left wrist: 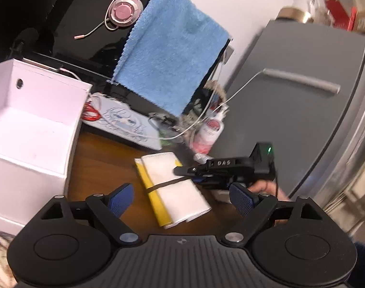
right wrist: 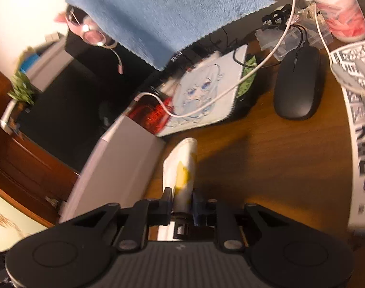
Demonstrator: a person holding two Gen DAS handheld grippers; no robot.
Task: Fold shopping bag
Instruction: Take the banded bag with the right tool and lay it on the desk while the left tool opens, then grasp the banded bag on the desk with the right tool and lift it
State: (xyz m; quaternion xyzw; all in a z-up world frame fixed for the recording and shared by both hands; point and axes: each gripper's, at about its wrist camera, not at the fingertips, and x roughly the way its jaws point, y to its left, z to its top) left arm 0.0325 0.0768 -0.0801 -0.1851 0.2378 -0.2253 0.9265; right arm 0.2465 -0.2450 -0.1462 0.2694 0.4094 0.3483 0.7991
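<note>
Left gripper (left wrist: 180, 201), left wrist view: spread wide, empty, above folded shopping bag (left wrist: 175, 189) banded on wooden desk (left wrist: 103, 165); right gripper (left wrist: 182, 171) at bag's far edge.

Right wrist view: clamped on bag's edge. Likely light, soft, slippery; best pinched across stacked layers.

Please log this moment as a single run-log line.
stage: rolled white-and-yellow fabric shopping bag banded, on brown wooden desk | left gripper: open, empty | right gripper: shut on bag end
</note>
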